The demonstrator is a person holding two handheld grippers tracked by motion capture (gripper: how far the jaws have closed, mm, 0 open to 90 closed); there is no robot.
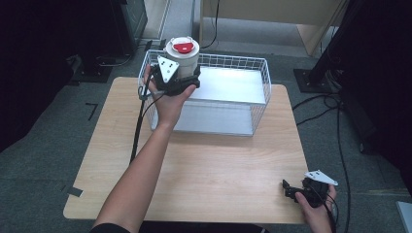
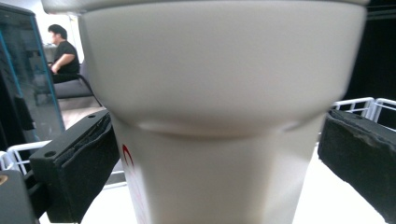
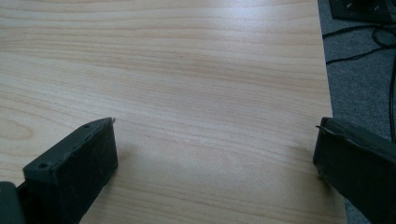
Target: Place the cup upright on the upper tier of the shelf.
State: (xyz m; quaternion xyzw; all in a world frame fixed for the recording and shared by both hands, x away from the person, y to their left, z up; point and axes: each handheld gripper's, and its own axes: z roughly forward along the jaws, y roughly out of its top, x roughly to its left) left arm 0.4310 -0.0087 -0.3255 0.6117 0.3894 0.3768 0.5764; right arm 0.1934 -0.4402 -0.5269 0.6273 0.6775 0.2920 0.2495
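- Pale wood-grain table (image 1: 204, 170) fills the near ground in the high view, with grey carpet around it and black cables on the floor at the right.
- At the table's near right corner the right hand (image 1: 318, 213) holds the right gripper (image 1: 291, 189) low over the bare wood. In the right gripper view its two black jaws stand wide apart with nothing between them, only table top (image 3: 187, 93) beneath, the table's edge and carpet showing behind the right-hand jaw.
- The left forearm reaches from the near edge up across the table to the far left part, where the left hand (image 1: 167, 99) carries the left gripper (image 1: 187, 77), its grey three-cornered plate on top and its cable trailing back along the arm.
- That gripper has a white cup (image 1: 182, 56), upright, with a red mark on its lid, at the left end of a white wire basket (image 1: 260, 82) that stands on the far half of the table.
- In the left gripper view the cup (image 2: 219, 116) sits between the black pads (image 2: 79, 172), both pressing against its lower wall, basket wire showing behind.
- A seated person shows far off at the upper left of that view.
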